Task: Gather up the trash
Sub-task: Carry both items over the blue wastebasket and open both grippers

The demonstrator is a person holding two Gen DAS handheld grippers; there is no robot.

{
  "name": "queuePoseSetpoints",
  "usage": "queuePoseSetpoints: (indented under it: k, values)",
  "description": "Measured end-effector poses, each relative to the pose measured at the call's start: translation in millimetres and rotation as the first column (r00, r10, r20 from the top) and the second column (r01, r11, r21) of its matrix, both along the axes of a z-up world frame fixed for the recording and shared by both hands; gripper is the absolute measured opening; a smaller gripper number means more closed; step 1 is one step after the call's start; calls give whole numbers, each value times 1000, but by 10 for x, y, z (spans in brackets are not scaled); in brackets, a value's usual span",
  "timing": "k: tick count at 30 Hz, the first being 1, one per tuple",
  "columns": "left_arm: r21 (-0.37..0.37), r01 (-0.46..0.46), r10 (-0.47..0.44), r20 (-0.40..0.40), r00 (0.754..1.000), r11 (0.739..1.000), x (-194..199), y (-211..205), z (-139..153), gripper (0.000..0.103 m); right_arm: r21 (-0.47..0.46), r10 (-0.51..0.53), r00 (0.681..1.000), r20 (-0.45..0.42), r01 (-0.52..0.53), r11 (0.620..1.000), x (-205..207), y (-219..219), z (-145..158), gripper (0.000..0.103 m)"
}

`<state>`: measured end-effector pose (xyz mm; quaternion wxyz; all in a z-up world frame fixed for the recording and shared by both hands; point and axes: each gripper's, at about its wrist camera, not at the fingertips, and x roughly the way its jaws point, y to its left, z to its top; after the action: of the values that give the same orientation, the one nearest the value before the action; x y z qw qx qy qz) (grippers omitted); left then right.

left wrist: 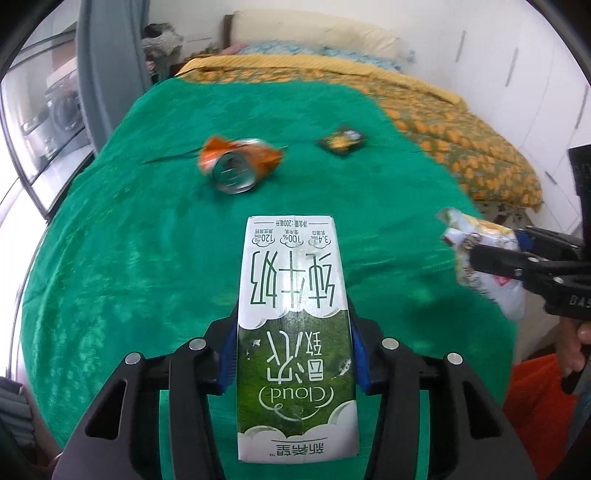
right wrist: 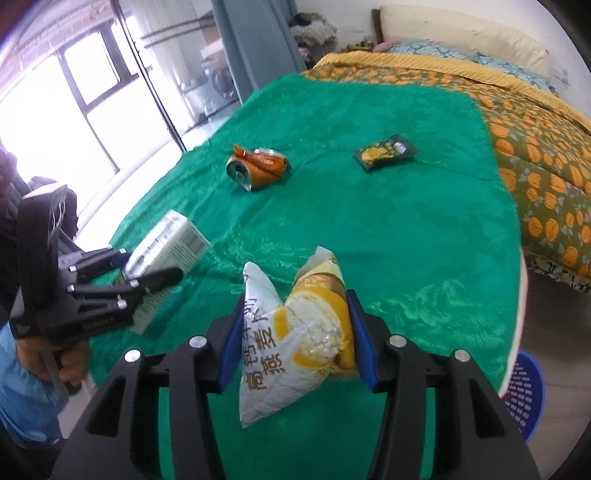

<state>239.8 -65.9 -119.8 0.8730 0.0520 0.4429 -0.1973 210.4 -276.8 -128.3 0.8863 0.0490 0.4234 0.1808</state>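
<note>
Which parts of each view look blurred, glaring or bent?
Left wrist view: crushed can motion-blurred, milk carton sharp, window curved by the fisheye. Right wrist view: window blown out white, green cloth shiny.

- So the surface is a bed (right wrist: 554, 192) with a quilt in an orange-and-olive flower print, cream pillow (left wrist: 314, 33) up at the head.
- A shiny green cloth (left wrist: 147, 258) is spread over the near part of it.
- Lying on the green: a crushed orange can (left wrist: 236, 162), open end facing the left wrist camera.
- Near it on the right, apart from it, a small dark snack packet (left wrist: 343, 140), flat.
</note>
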Motion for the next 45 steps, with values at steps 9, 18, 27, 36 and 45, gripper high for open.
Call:
queuePoseSetpoints:
  k: [9,18,27,36,45]
  values:
    - [-43,194,-195,-13,981,980,-368,-1070,81,47,79,-168,986,-7,168,983,-348,-935,91,49]
    - [-94,358,-364,-62,929,929,-681,-2429,8,48,105,-431,899,-80,438,893,-679,-2240,-121,49]
    - [-63,412,-417,-135,899,909,-709,-3563,-472,48,113,-579,791,-198,605,788,-823,-3204,-710,50]
    - [-31,436,-433,-187,882,900,-572,-4120,-1048,50,206,-611,725,-318,682,702,-854,-3710,-1156,51]
    - [-46,423,-424,-187,886,905,-366,-4280,-1359,82,314,-648,672,-357,740,595,-904,-4044,-1270,82]
